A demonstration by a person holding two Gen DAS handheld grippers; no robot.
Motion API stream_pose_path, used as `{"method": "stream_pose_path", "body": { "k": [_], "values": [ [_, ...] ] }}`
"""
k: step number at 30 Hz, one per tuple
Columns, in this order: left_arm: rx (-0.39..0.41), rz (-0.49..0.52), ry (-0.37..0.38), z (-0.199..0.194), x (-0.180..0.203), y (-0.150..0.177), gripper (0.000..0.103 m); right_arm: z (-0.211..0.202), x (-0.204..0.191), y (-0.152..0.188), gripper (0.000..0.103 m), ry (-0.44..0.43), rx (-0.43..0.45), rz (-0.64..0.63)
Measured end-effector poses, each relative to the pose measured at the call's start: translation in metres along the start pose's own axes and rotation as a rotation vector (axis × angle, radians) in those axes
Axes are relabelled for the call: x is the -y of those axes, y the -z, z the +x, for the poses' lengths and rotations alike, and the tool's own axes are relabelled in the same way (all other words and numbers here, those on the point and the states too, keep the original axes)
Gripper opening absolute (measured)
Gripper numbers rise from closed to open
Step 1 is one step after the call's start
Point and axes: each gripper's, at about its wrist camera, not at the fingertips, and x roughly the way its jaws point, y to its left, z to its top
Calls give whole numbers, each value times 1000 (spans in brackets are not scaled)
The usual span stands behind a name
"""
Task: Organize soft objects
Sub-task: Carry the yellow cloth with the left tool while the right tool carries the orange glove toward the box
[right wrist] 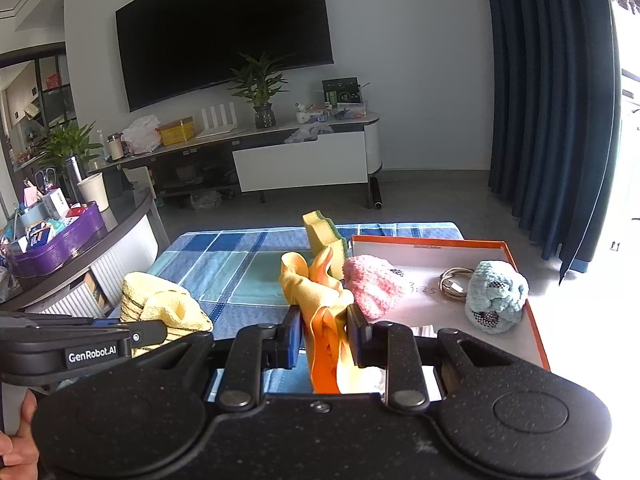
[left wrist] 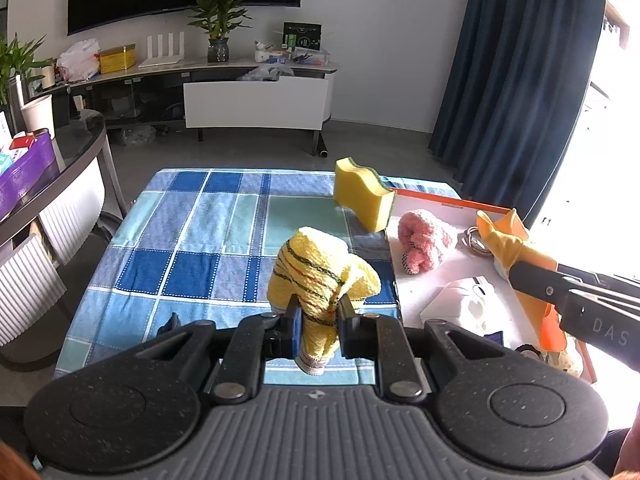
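Over the near edge of the tabletop (left wrist: 192, 240), covered by a blue checked cloth, the left gripper (left wrist: 318, 322) is held with its fingers closed on a yellow striped knitted piece (left wrist: 320, 276), which stands up between them. At the right edge, an orange-rimmed box lid (right wrist: 528, 312) is seen lying flat. The right gripper (right wrist: 324, 336) is held at the lid's near left corner, fingers clamped on an orange-yellow cloth (right wrist: 316, 296). Inside the lid, a pink knitted piece (right wrist: 372, 288), a coiled cable (right wrist: 452, 284) and a pale blue knitted piece (right wrist: 496, 296) are noted. A yellow sponge (left wrist: 362, 194) is propped upright against the lid's far left corner.
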Motion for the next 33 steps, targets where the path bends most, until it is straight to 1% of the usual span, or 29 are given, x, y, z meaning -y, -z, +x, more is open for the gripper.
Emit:
{"method": "stream_pose_path", "body": {
  "k": [33],
  "values": [
    [-5,76,65,13,41,-7,20,-7,38,0,30,61,7,41]
  ]
}}
